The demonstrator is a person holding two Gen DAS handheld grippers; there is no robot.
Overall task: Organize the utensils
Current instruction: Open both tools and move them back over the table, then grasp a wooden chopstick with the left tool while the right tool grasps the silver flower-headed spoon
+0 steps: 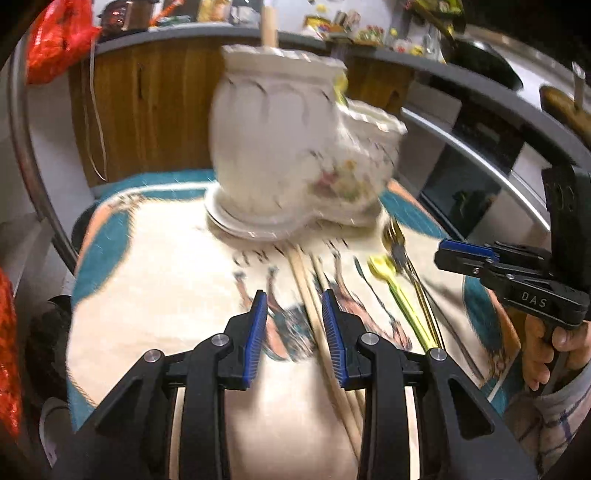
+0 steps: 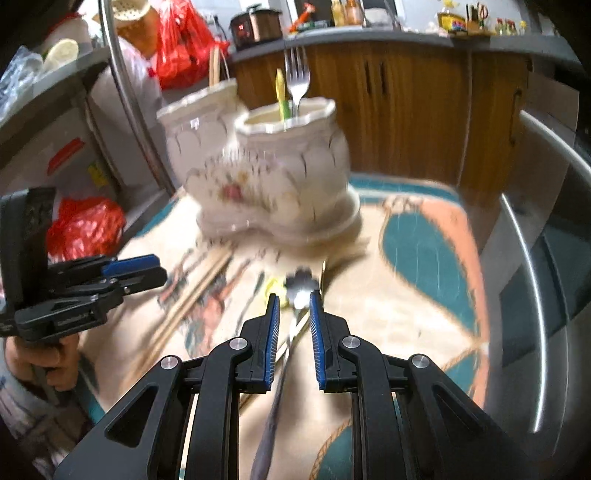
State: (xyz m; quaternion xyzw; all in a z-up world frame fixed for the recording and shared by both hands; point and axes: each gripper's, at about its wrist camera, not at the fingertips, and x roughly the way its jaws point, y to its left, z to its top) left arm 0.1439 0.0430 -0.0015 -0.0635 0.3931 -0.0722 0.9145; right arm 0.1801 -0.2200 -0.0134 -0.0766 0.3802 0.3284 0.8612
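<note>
text: "DAS" | on: right tool point(image 1: 461, 254) body | other text: unreadable

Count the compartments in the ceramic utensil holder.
2. The taller compartment, by the fridge side, holds chopsticks; the shorter compartment beside it holds a fork and a yellow utensil.

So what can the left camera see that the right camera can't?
Only the left wrist view shows a black wok on the far counter and a long yellow plastic utensil lying flat. Only the right wrist view shows a silver metal fork standing in a pot and a brown rice cooker. Both show the white flowered double ceramic pot, the wooden chopsticks and the patterned tablecloth.
</note>
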